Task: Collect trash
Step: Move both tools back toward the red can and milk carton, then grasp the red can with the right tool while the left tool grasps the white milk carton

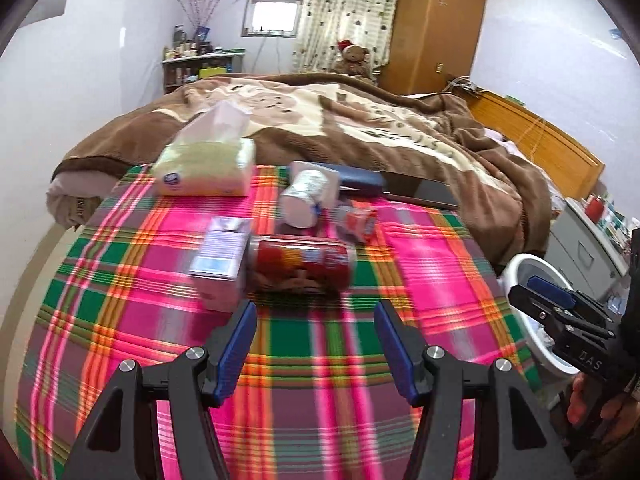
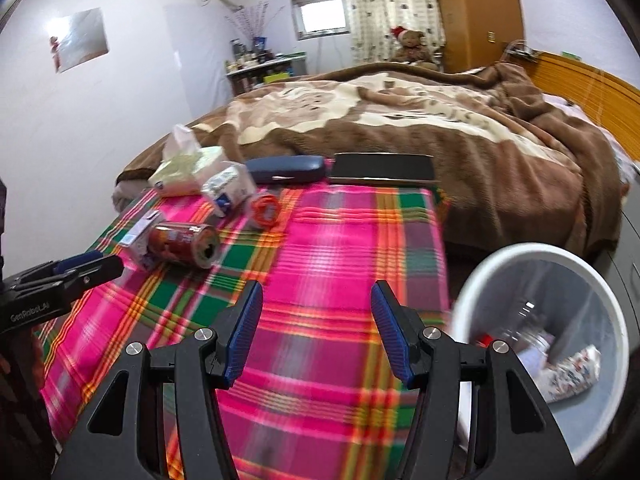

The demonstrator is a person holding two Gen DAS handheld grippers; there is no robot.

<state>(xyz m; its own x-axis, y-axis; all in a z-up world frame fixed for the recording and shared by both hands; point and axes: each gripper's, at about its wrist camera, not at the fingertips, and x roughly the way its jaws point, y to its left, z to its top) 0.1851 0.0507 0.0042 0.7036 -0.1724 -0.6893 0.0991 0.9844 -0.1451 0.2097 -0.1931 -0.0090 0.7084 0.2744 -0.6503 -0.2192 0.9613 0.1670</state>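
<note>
Right wrist view says you're partway: bin (image 2: 540, 264) off the bed's right edge holds some trash, but the can (image 1: 300, 264) and carton (image 1: 220, 264) wait mid-bedspread (image 1: 400, 280); both grippers (image 1: 316, 344) (image 2: 316, 332) gape wide, empty.

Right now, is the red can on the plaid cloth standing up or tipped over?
Tipped over. The red can lies on its side on the plaid cloth, its opened top facing sideways in the right wrist view, beside a small carton.

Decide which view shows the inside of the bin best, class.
The right wrist view. There the bin opens toward the camera, so trash lying inside is visible. In the left wrist view only part of its white rim shows, largely hidden behind the right gripper.
</note>
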